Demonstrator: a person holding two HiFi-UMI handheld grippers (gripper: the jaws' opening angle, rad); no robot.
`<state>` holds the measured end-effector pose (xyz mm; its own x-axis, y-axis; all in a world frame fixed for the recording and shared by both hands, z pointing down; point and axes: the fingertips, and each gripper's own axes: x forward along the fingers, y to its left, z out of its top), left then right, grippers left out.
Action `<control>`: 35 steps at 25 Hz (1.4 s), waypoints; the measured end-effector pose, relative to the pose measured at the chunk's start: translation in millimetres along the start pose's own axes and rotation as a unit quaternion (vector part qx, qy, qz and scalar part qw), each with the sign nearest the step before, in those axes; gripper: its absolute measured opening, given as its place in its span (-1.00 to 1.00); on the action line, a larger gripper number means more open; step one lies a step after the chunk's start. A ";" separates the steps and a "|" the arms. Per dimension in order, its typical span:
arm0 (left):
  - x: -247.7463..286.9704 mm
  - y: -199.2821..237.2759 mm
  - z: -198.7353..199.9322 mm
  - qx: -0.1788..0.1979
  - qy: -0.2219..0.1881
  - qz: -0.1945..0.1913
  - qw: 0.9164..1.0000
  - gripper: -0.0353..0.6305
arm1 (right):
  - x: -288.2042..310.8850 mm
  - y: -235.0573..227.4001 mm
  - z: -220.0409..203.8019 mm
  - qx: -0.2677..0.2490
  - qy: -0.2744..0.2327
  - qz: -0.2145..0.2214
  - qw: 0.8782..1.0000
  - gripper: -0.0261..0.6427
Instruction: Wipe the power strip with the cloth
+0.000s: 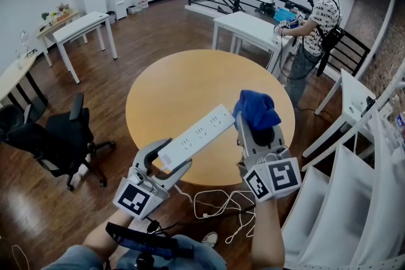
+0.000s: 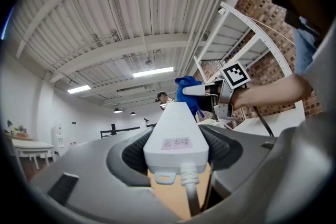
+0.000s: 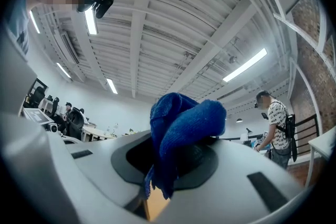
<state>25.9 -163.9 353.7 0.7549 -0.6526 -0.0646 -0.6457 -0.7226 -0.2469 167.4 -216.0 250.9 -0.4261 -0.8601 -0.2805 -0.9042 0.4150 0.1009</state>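
Note:
My left gripper point(image 1: 169, 162) is shut on the cord end of a white power strip point(image 1: 196, 136), which slants up and to the right above the round wooden table point(image 1: 190, 88). In the left gripper view the power strip point(image 2: 176, 136) sits clamped between both pads, its cord hanging down. My right gripper point(image 1: 256, 126) is shut on a bunched blue cloth point(image 1: 256, 109), held just right of the strip's far end. The cloth point(image 3: 178, 134) fills the jaws in the right gripper view. From the left gripper view the cloth point(image 2: 188, 93) and right gripper point(image 2: 202, 93) lie beyond the strip's tip.
White cable point(image 1: 221, 205) loops on the floor under the table's near edge. A black office chair point(image 1: 57, 139) stands left. White tables point(image 1: 85, 28) are behind, and a person point(image 1: 316, 28) stands at another white table point(image 1: 250, 25). White shelving point(image 1: 354, 155) is close on the right.

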 end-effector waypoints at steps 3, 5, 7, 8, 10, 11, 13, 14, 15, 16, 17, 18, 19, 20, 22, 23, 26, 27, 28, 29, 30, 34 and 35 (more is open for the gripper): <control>-0.5 -2.0 -1.6 0.005 0.002 -0.003 1.000 -0.03 | 7.4 2.9 1.2 0.003 0.004 0.009 1.000 -0.70; -1.4 -4.0 -2.9 0.009 0.004 -0.004 1.000 -0.03 | 11.6 4.9 1.1 0.008 0.007 0.014 1.000 -0.70; -1.8 -6.2 -4.2 0.016 0.007 -0.006 1.000 -0.03 | 15.1 4.8 0.7 0.015 0.009 0.017 1.000 -0.70; -1.9 -7.1 -4.5 0.018 0.007 -0.007 1.000 -0.03 | 16.9 4.4 0.3 0.020 0.011 0.019 1.000 -0.70; -2.5 -8.2 -5.1 0.024 0.009 -0.007 1.000 -0.03 | 20.7 4.3 -0.7 0.025 0.017 0.022 0.999 -0.70; -3.1 -8.7 -5.6 0.026 0.011 -0.008 1.000 -0.03 | 22.8 4.9 -1.1 0.026 0.021 0.024 0.999 -0.70; -4.3 -9.6 -6.7 0.031 0.014 -0.008 0.999 -0.03 | 27.3 6.8 -1.8 0.028 0.029 0.029 0.999 -0.70; -4.9 -10.1 -7.4 0.034 0.016 -0.008 0.999 -0.03 | 29.8 7.8 -2.3 0.032 0.032 0.032 0.998 -0.70; -5.2 -10.8 -8.1 0.036 0.017 -0.009 0.999 -0.03 | 32.4 8.6 -3.1 0.038 0.035 0.035 0.998 -0.70; -5.1 -11.6 -8.5 0.039 0.017 -0.010 0.999 -0.03 | 34.9 9.1 -4.3 0.043 0.039 0.037 0.998 -0.70; -4.8 -12.8 -8.6 0.041 0.017 -0.011 0.999 -0.03 | 36.9 9.4 -5.8 0.046 0.043 0.039 0.997 -0.70; -4.5 -14.2 -8.6 0.042 0.016 -0.011 0.999 -0.03 | 38.6 9.6 -7.4 0.046 0.048 0.040 0.997 -0.70; -4.2 -15.6 -8.6 0.044 0.016 -0.012 0.999 -0.03 | 39.8 9.9 -8.8 0.045 0.052 0.042 0.997 -0.70; -3.9 -16.9 -8.7 0.046 0.017 -0.012 0.999 -0.03 | 40.8 10.3 -9.8 0.044 0.056 0.043 0.996 -0.70; -3.6 -18.6 -10.0 0.048 0.020 -0.012 0.999 -0.03 | 42.5 11.2 -10.4 0.043 0.062 0.046 0.996 -0.70; -3.6 -19.3 -10.9 0.050 0.022 -0.012 0.998 -0.03 | 43.3 11.8 -10.3 0.043 0.064 0.047 0.996 -0.70; -3.4 -21.4 -12.1 0.057 0.023 -0.014 0.998 -0.03 | 47.0 15.4 -9.1 0.041 0.067 0.051 0.996 -0.70; -3.3 -21.8 -12.1 0.058 0.023 -0.014 0.998 -0.03 | 48.6 17.7 -8.9 0.040 0.069 0.054 0.995 -0.70; -3.3 -22.1 -12.1 0.059 0.023 -0.014 0.998 -0.03 | 50.1 20.6 -9.1 0.039 0.071 0.057 0.995 -0.70; -3.1 -22.4 -12.2 0.059 0.023 -0.013 0.998 -0.03 | 51.2 23.6 -9.7 0.038 0.073 0.060 0.995 -0.70; -2.7 -22.8 -12.4 0.058 0.024 -0.013 0.998 -0.03 | 51.9 26.5 -10.3 0.037 0.075 0.063 0.995 -0.70; -1.9 -20.9 -13.7 0.062 0.027 -0.009 0.998 -0.03 | 54.6 37.5 -12.7 0.032 0.079 0.070 0.994 -0.70; -2.3 -20.2 -14.1 0.063 0.029 -0.009 0.998 -0.03 | 55.1 40.2 -13.4 0.027 0.081 0.071 0.994 -0.70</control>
<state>35.6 -151.0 372.5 0.7557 -0.6549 -0.0046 -0.6104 -0.7017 -0.3674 107.2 -250.7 252.3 -0.5517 -0.8268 -0.1095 -0.8340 0.5466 0.0748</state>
